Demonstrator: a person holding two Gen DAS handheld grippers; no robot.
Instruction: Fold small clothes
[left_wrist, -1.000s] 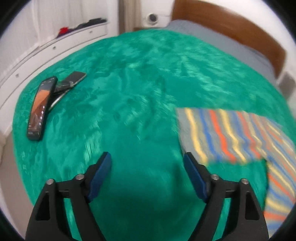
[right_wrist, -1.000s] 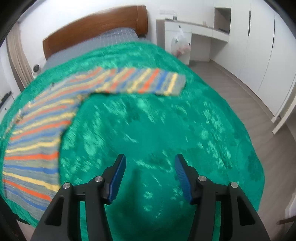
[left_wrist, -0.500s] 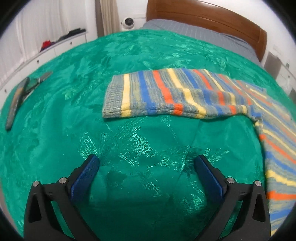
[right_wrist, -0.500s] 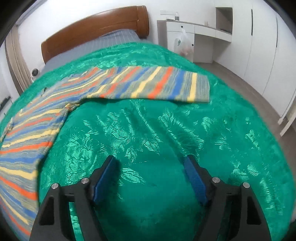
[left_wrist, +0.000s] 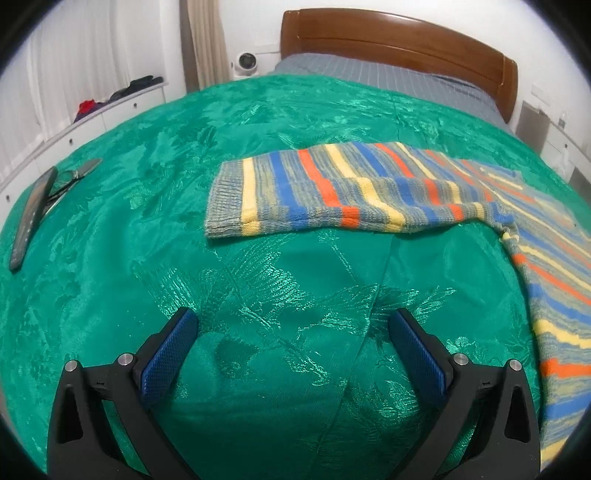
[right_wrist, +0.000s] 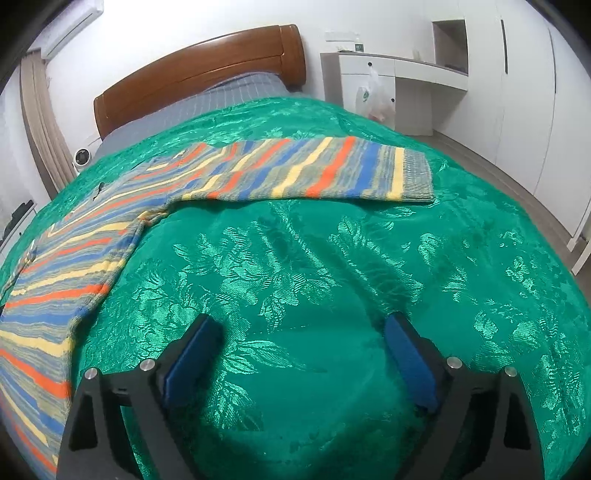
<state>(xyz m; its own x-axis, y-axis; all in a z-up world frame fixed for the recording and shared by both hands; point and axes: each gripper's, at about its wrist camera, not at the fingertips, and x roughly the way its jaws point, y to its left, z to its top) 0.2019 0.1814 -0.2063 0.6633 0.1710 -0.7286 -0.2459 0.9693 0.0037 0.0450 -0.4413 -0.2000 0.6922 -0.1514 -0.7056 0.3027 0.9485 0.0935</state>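
My left hand-held gripper (left_wrist: 291, 328) was spread wide over bare green bedspread (left_wrist: 280, 288), nothing between its blue pads; jaws had just been opening. My right hand-held gripper (right_wrist: 301, 334) was also wide and empty, jaws just been opening too. The striped sweater (left_wrist: 332, 188) lay flat on the bedspread, ahead of both grippers and apart from them. Seen from the left gripper, one sleeve stretched across in front, cuff end to the left, body running down the right side. From the right gripper, the other sleeve (right_wrist: 314, 170) stretched across ahead, cuff to the right, body down the left. Knit, ribbed grey cuffs, orange, blue, yellow stripes. Bedspread shiny, leaf-patterned brocade. Far left on it lay a phone (left_wrist: 31, 214), flat and dark. Wooden headboard (left_wrist: 399, 40) behind.
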